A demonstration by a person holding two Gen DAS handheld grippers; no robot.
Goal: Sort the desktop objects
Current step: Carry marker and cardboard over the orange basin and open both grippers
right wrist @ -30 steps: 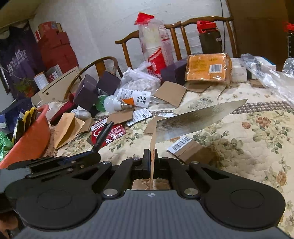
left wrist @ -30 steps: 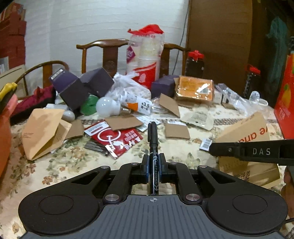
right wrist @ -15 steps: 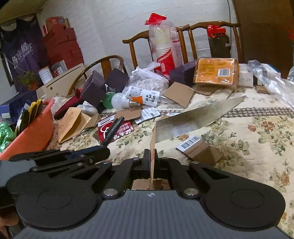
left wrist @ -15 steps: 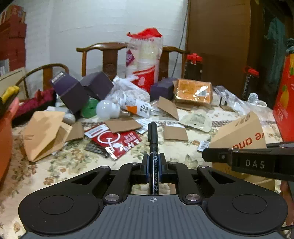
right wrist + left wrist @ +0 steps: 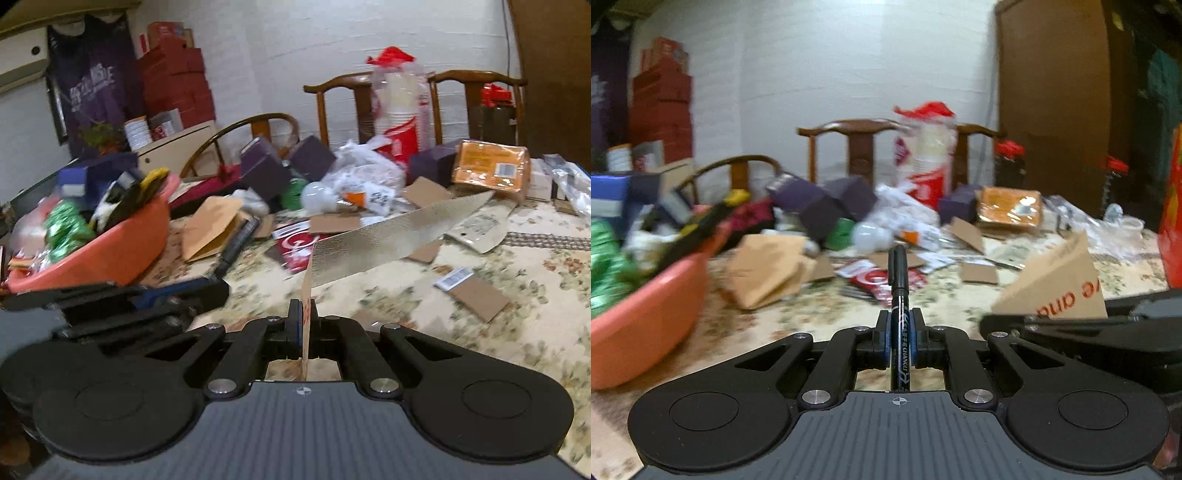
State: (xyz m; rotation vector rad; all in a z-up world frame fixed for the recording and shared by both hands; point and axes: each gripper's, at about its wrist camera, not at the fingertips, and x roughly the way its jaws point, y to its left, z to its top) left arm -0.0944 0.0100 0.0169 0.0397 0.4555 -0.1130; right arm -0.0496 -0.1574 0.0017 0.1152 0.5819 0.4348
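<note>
Left tongs (image 5: pixel 900 328) pinching black marker (image 5: pixel 898 280), right tongs (image 5: pixel 303 318) pinching cardboard piece (image 5: pixel 391 238); both probably heading for orange basin (image 5: pixel 110 254); releasing only above its rim.

Both wrist views face the cluttered table (image 5: pixel 812 317).

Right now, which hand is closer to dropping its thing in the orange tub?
Left, probably. The orange tub sits on the left, and the left fingers, pinching the black marker, are beside it. The right fingers hold the cardboard piece farther away.
</note>
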